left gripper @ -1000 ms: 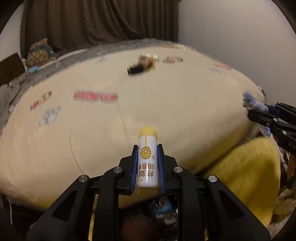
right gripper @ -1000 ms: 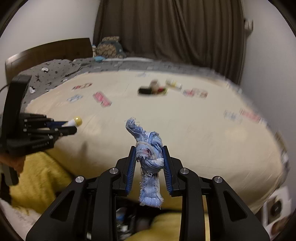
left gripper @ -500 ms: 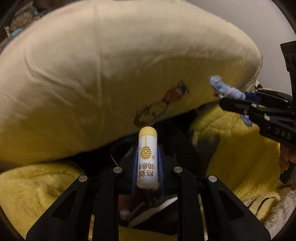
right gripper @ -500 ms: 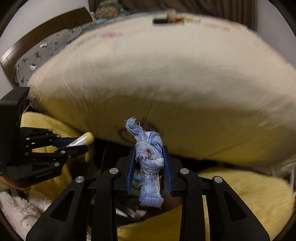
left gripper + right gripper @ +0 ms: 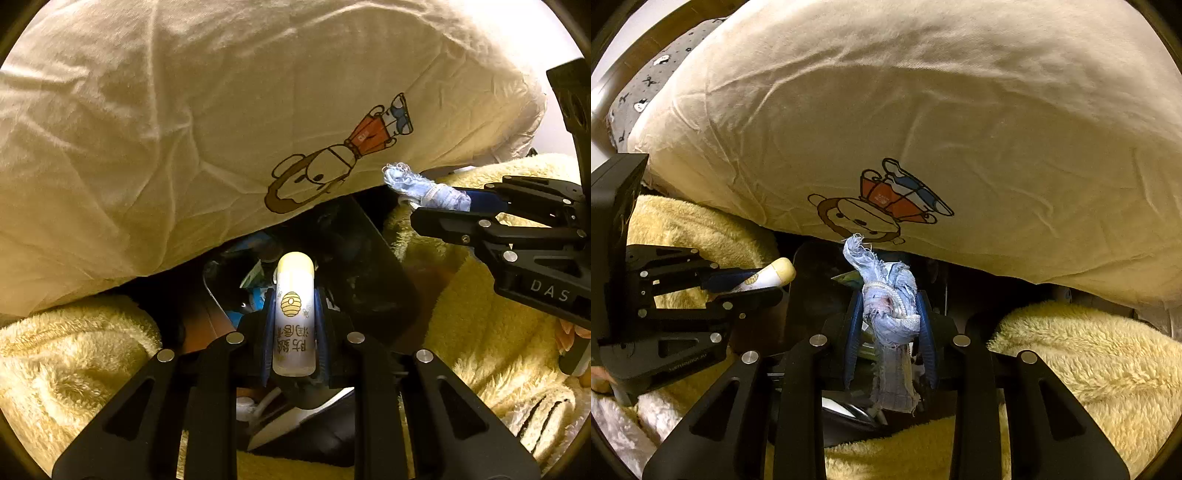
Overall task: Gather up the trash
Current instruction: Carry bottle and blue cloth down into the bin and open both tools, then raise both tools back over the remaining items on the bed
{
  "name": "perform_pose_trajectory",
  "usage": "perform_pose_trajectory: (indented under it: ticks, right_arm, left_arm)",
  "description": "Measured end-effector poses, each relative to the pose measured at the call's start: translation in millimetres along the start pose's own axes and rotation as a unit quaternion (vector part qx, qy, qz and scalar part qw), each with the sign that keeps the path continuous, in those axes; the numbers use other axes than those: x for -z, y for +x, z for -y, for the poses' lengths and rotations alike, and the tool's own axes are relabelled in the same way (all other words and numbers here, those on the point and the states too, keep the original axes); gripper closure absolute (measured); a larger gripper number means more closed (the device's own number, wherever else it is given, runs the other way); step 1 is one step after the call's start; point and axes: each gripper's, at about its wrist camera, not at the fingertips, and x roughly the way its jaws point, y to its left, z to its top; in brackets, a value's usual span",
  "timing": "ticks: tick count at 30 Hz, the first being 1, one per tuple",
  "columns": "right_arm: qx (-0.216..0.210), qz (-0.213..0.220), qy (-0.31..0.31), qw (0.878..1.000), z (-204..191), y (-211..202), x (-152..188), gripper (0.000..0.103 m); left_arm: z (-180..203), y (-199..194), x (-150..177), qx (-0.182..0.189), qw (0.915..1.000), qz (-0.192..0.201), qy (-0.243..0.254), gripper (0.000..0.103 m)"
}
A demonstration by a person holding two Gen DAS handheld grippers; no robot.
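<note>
Between the blue-padded fingers of the left gripper [image 5: 294,325] stands a small white tube [image 5: 294,314] with a pale yellow cap and a beehive print, clamped upright along the fingers, cap pointing forward. Just beyond the cap lies a dark bin [image 5: 354,266], its opening showing a jumble of blue and green scraps, so the tube hangs above that opening. The right gripper [image 5: 891,321] is closed on a knotted strip of frayed blue cloth [image 5: 888,306]; one ragged end sticks up past the fingertips, the other dangles below them. It, too, is poised over the dark bin mouth. Fluffy yellow blankets [image 5: 1089,354] crowd the bin on both sides. Over everything bulges a cream bedsheet [image 5: 184,122], printed with a cartoon monkey [image 5: 332,166], its lower edge overhanging the bin's far side.
</note>
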Motion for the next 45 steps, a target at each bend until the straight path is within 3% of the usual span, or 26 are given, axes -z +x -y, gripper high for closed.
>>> perform_pose_trajectory:
  ticks: [2,3,4,6,14,21,25,32,38,45]
  right_arm:
    - [0.001,0.001,0.002,1.000,1.5,1.2,-0.8,0.065]
    - [-0.001,0.004,0.002,1.000,1.3,0.5,-0.8,0.054]
    - [-0.001,0.006,0.003,1.000,1.3,-0.5,0.2,0.049]
    - [0.002,0.013,0.008,1.000,4.2,-3.8,1.2,0.048]
    - [0.018,0.055,0.015,0.998,8.3,-36.4,-3.9,0.044]
    - [0.037,0.127,0.001,0.991,9.7,-87.5,-14.3,0.043]
    - [0.054,0.178,-0.009,0.982,9.4,-118.6,-26.2,0.040]
    - [0.109,0.244,-0.004,0.964,41.1,-162.6,-70.5,0.038]
    - [0.126,0.270,-0.004,0.954,60.0,-177.7,-118.3,0.038]
    - [0.086,0.276,-0.006,0.957,66.6,-159.5,-182.3,0.038]
  left_arm:
    - [1.1,-1.7,0.2,-0.002,1.0000,-0.001,-0.003,0.084]
    - [0.5,-2.3,0.1,-0.003,1.0000,-0.002,-0.005,0.082]
    - [-0.9,-3.6,0.4,-0.005,1.0000,-0.001,-0.008,0.080]
    - [-3.9,-6.7,-0.5,-0.006,0.9999,0.002,-0.013,0.072]
    - [-11.3,-36.1,-7.6,-0.029,0.9983,0.045,-0.020,0.057]
    - [-11.1,-79.5,-22.5,-0.042,0.9943,0.097,-0.015,0.053]
    - [-11.7,-113.5,-34.9,-0.060,0.9873,0.147,-0.004,0.049]
    - [-17.5,-158.6,-70.3,-0.096,0.9711,0.218,0.014,0.044]
    - [-25.3,-169.9,-113.1,-0.108,0.9624,0.249,0.011,0.044]
    - [-42.2,-164.2,-171.2,-0.101,0.9614,0.256,-0.009,0.043]
